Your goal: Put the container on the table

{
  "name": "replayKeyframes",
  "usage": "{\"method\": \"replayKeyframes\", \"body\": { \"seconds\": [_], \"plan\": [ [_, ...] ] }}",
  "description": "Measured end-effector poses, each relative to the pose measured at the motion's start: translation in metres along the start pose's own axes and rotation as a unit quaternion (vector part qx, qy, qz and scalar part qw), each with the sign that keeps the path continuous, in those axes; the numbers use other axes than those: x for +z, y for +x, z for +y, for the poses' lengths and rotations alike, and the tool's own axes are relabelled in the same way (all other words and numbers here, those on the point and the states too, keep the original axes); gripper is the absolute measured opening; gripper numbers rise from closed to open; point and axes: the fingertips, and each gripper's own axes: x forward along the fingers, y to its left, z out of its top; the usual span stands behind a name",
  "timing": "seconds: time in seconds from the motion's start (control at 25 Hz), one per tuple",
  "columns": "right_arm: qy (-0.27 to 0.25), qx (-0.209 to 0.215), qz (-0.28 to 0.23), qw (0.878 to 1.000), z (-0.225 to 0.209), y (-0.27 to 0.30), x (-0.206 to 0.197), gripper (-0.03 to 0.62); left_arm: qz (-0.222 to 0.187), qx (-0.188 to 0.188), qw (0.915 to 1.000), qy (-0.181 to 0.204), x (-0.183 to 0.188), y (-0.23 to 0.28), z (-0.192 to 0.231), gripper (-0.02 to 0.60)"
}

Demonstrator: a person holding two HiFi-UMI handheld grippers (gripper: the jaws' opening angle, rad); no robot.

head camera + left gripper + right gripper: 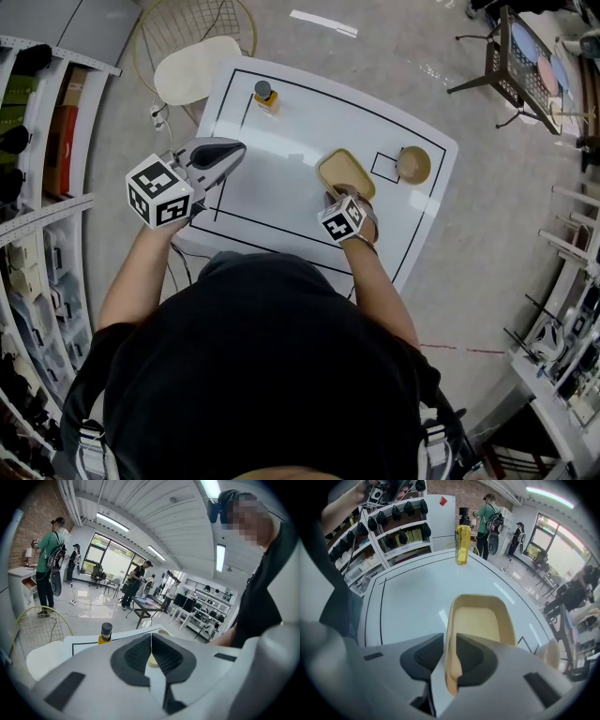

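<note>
Had the right gripper's (451, 665) jaws pinched on the near wall of the tan container (346, 172), right of the tabletop's (281, 187) middle, toward its near edge. Had the left gripper's (151, 657) jaws pressed together, empty, by the left edge. Risked a tip or skid if released before sitting flat.

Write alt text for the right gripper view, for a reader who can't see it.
The right gripper has its jaws shut on the near wall of a tan, tray-like container, with a white table marked by black lines beneath. A yellow bottle stands near the table's far edge.
</note>
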Motion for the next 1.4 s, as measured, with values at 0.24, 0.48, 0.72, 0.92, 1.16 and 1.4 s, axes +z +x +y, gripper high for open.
{"method": "replayKeyframes", "body": {
  "seconds": [0.24,0.48,0.72,0.92,1.16,1.4],
  "plan": [
    [0.006,-0.005,-0.019,1.000,0.000,-0.016,0.008,0.092,-0.004,0.000,1.0000,0.006,0.003,-0.006,-0.009,0.008],
    [0.011,-0.011,-0.043,0.999,0.001,-0.035,0.020,0.092,-0.010,-0.001,0.9999,0.013,0.007,-0.011,-0.018,0.008],
    [0.015,-0.020,-0.054,0.998,0.000,-0.053,0.018,0.092,-0.018,-0.004,0.9996,0.019,0.010,-0.015,-0.032,0.008],
    [0.019,-0.030,-0.056,0.998,-0.004,-0.065,0.013,0.091,-0.023,-0.004,0.9994,0.025,0.012,-0.021,-0.043,0.008],
    [0.028,-0.045,-0.068,0.996,-0.015,-0.087,0.011,0.091,-0.029,-0.005,0.9989,0.035,0.016,-0.025,-0.060,0.008],
    [0.047,-0.070,-0.082,0.993,-0.037,-0.112,0.006,0.091,-0.030,-0.003,0.9986,0.043,0.015,-0.033,-0.075,0.008]
  ]
}}
